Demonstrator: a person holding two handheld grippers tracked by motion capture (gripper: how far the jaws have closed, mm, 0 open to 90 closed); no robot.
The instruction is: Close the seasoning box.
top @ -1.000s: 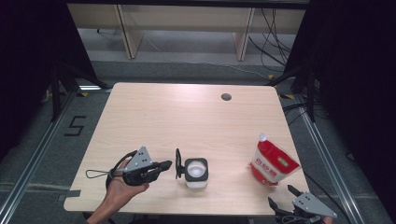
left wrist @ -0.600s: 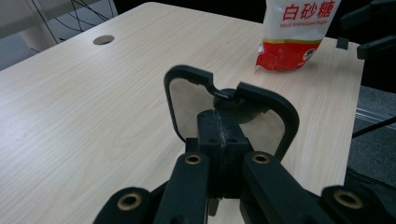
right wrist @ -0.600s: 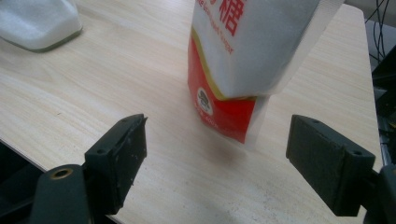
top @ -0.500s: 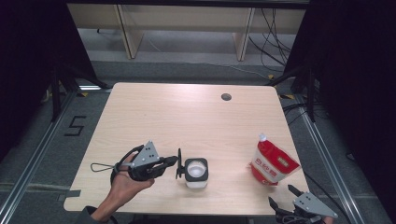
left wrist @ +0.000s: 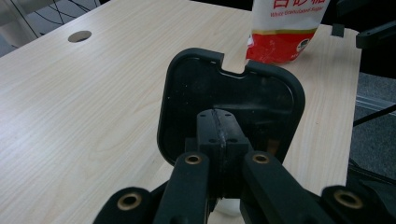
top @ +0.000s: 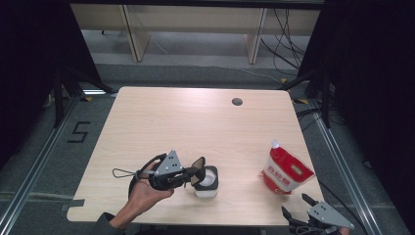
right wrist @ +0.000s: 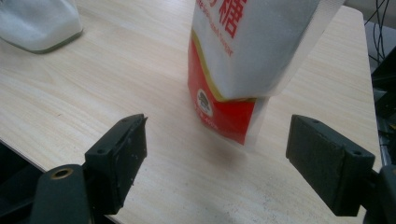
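A person's left hand holds my left gripper near the table's front edge, shut on a black square lid. The lid stands tilted on edge against the left rim of a clear container with white grains inside. In the left gripper view the pads of the left gripper pinch the lid at its near edge. A red and white sugar pouch stands upright at the front right. My right gripper is open just in front of the table edge, facing the pouch with nothing between its jaws.
A round cable hole sits near the table's far edge. The wooden table stretches bare behind the container. Dark curtains flank both sides, and shelving legs and cables lie on the floor beyond.
The left hand has carried the lid to the right, from a gap beside the container to its left rim. The right gripper and the pouch have stayed put.
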